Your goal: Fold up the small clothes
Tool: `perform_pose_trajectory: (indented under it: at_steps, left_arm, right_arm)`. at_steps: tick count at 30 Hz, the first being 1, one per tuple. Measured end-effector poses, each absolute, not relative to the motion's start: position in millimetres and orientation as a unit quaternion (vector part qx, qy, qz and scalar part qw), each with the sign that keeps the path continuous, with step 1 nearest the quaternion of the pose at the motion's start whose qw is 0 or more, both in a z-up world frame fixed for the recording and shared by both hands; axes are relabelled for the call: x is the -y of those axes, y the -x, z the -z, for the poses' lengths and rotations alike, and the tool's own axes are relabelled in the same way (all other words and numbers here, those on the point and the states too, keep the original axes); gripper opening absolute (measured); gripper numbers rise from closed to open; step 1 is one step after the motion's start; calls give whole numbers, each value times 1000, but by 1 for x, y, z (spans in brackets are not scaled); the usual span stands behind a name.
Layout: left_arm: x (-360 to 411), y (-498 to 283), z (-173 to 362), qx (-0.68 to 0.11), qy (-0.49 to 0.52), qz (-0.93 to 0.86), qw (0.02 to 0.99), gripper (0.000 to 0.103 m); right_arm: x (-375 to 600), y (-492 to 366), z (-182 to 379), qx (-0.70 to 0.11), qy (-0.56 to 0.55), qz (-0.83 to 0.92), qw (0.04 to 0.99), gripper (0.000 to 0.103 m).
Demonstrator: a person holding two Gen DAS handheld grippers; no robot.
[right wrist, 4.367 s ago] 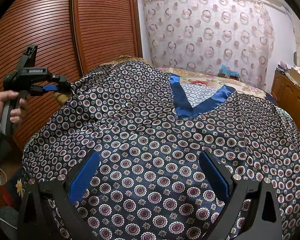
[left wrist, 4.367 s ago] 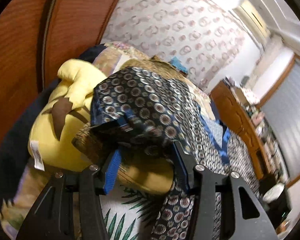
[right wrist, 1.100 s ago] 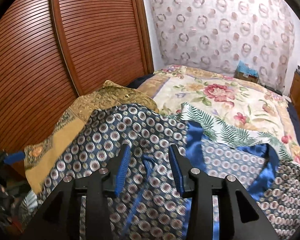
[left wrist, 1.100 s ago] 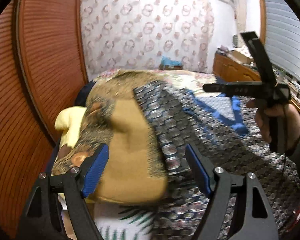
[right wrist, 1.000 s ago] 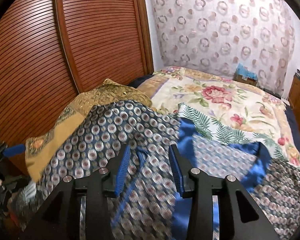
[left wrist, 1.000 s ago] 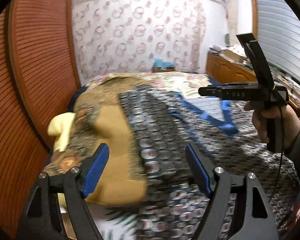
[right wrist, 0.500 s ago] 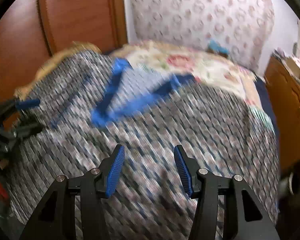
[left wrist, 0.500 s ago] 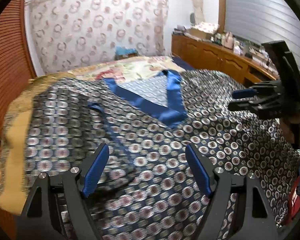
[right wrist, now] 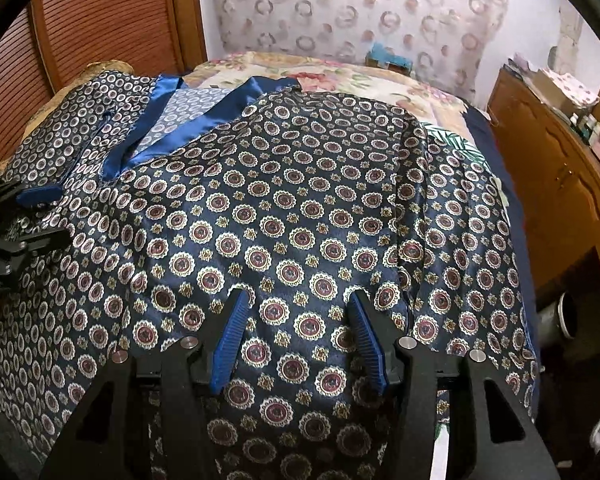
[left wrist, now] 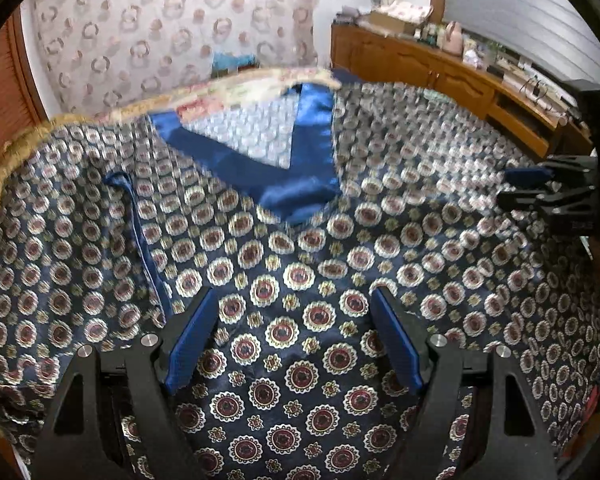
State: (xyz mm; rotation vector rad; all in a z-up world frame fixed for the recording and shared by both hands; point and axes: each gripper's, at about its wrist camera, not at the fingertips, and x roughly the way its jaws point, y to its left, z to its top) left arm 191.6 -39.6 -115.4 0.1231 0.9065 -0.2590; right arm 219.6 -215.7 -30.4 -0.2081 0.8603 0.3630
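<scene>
Navy satin garment with medallion print and blue V-neck trim (left wrist: 300, 248), spread flat on the floral-covered bed (right wrist: 340, 76), neckline at the far end, long axis running away from both tongs. Left tongs (left wrist: 296, 340) spread, empty, tilted down over the near hem. Right tongs (right wrist: 300, 340) likewise, jaws just widened, nothing pinched.

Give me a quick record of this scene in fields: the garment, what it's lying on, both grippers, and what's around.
garment: dark patterned garment with blue V trim, spread flat
surface: bed with floral bedspread
left gripper: open, over the garment, holding nothing
right gripper: open, jaws just opening, nothing gripped
surroundings: wooden cabinet to the right, ring-patterned curtain behind
</scene>
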Motion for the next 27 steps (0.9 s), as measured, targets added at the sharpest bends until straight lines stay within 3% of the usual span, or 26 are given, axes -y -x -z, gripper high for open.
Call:
perform_pose_trajectory:
  at_steps: [4,7,17,27]
  left_arm:
    - [42,-192,118,-438,-59,130,887,88]
    - [49,-195,122,-446,-66,139,882,103]
    - [53,-198,125,-448,-69,139,881,103]
    - [53,-198,124,-448,-69,139,881,103]
  right_arm:
    - [217,-212,34,-401,107,-170,894,64]
    - [225,-204,40,-397,99,-172,896,66]
    - [243,-174,36,-403,138,-170,888,72]
    - [353,-165,21,-399,30,-111,910,72]
